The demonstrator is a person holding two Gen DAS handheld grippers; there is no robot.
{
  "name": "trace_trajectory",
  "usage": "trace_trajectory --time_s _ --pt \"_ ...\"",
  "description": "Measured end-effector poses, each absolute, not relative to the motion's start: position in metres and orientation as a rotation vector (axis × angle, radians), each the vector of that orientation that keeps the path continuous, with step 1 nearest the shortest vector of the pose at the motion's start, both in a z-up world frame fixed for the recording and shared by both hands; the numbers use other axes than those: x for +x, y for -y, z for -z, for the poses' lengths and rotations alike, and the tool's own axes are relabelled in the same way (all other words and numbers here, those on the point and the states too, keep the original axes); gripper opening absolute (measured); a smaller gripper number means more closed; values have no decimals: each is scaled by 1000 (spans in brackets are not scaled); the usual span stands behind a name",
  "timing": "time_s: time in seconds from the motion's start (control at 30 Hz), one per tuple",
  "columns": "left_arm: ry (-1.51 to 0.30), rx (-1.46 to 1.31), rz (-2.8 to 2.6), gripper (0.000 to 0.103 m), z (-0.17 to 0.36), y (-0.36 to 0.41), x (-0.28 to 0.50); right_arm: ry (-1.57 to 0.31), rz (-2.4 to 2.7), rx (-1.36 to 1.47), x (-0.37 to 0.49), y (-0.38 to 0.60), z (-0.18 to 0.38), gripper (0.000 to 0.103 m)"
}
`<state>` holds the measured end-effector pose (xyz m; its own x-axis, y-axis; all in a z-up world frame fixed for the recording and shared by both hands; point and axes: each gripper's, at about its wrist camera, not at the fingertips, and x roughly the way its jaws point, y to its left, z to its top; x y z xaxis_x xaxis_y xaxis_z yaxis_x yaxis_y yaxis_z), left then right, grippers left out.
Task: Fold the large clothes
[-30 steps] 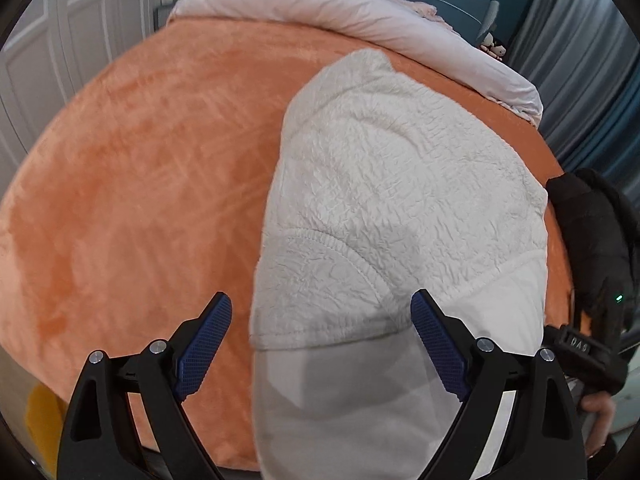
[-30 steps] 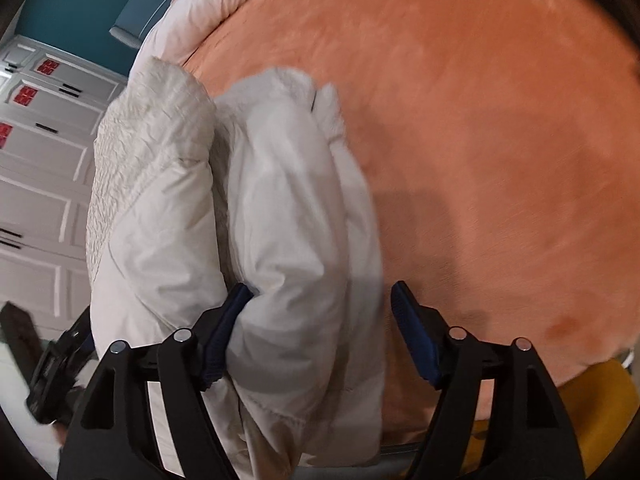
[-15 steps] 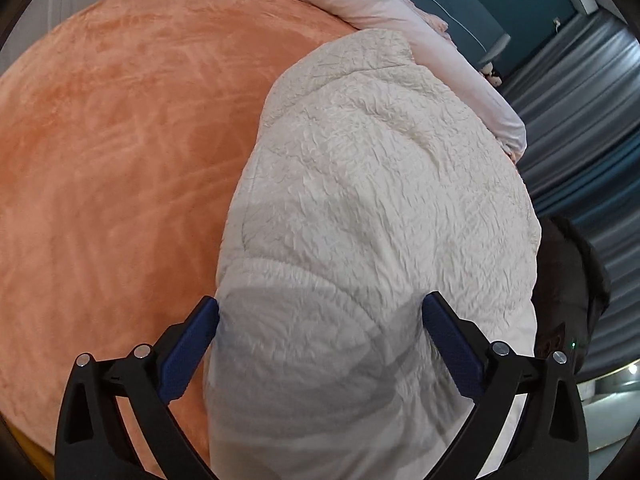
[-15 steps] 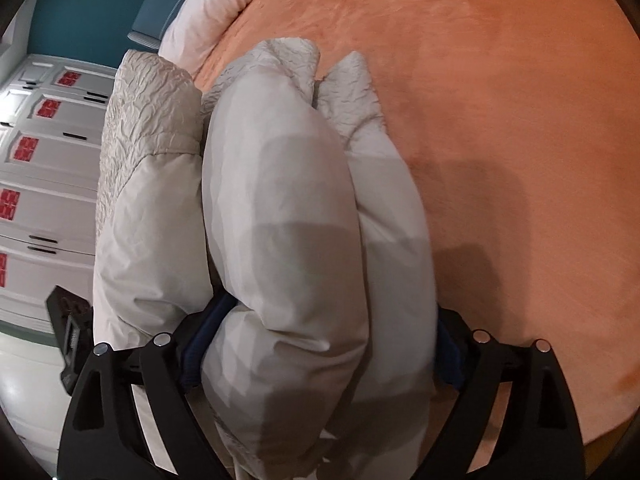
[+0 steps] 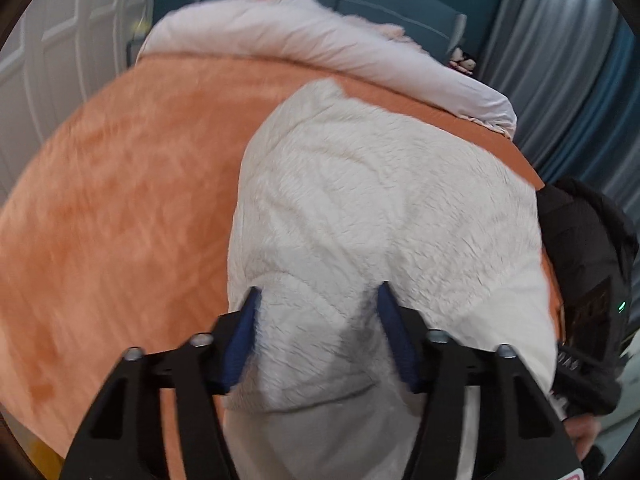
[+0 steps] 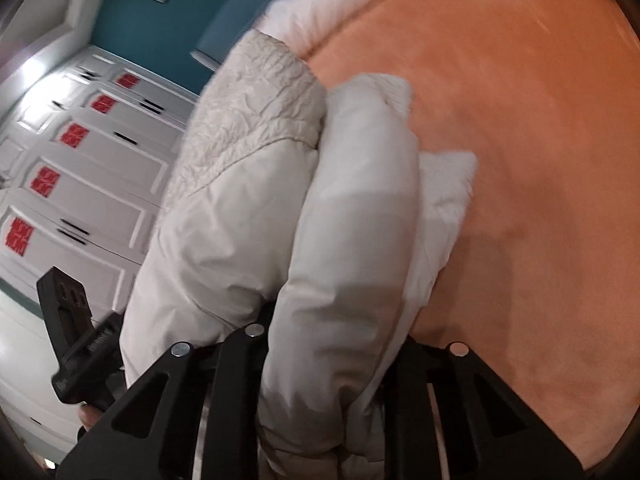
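A white puffy jacket (image 5: 380, 200), folded into a thick bundle, lies on the orange bedspread (image 5: 120, 200). My left gripper (image 5: 318, 320) is at its near edge, jaws closing, and the blue pads (image 5: 244, 332) pinch a quilted fold that creases between them. In the right wrist view the jacket (image 6: 240, 208) fills the middle. My right gripper (image 6: 332, 320) is closing on a smooth rolled sleeve, which bulges over its jaws and hides the pads. Each gripper also shows in the other's view: the right gripper (image 5: 580, 312) and the left gripper (image 6: 76, 340).
A pale pink duvet (image 5: 320, 44) is heaped along the bed's far side. White wardrobe doors (image 6: 80, 184) with red signs stand left of the bed, and grey curtains (image 5: 560, 60) hang to the right. A hand (image 5: 580, 432) holds the right gripper.
Both grippers stood wide around the jacket's near edge; their jaws have now narrowed onto the fabric. Both views have lifted and tilted, and the bundle has risen a little with them.
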<state>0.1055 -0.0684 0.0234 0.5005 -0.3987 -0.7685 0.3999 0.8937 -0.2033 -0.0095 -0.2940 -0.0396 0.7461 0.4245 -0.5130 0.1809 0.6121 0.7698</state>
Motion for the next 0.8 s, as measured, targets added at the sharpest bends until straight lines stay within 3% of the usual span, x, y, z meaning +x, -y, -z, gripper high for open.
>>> trace_trajectory --time_s 0.07,0.1,0.13,0.23,0.3,0.33,0.37,0.47,0.6,0.8 --pt "-906 38 484 35 -29 67 113 -705 -174 908 3 283 29 17" --pt "-893 30 516 13 -31 64 116 -700 -184 892 11 278 24 17" --pt "-894 25 588 0 -34 67 124 -707 -211 872 24 270 20 17" --pt "-874 162 455 0 -34 70 138 -775 -212 786 62 244 21 17" --pt "-921 55 443 17 -37 47 148 -797 -170 861 68 253 32 17" --pt "-952 -22 444 42 -37 28 151 -801 -156 873 65 258 35 17" --pt "-958 -60 417 57 -37 12 151 -813 -134 861 59 263 37 17" --pt "-971 -55 358 67 -25 -22 152 -856 -87 861 31 279 51 17" --pt "-1134 -148 407 71 16 -33 157 -880 -54 954 7 298 69 18" --pt "-1204 -608 528 73 48 -51 183 -905 -64 1016 18 290 88 26"
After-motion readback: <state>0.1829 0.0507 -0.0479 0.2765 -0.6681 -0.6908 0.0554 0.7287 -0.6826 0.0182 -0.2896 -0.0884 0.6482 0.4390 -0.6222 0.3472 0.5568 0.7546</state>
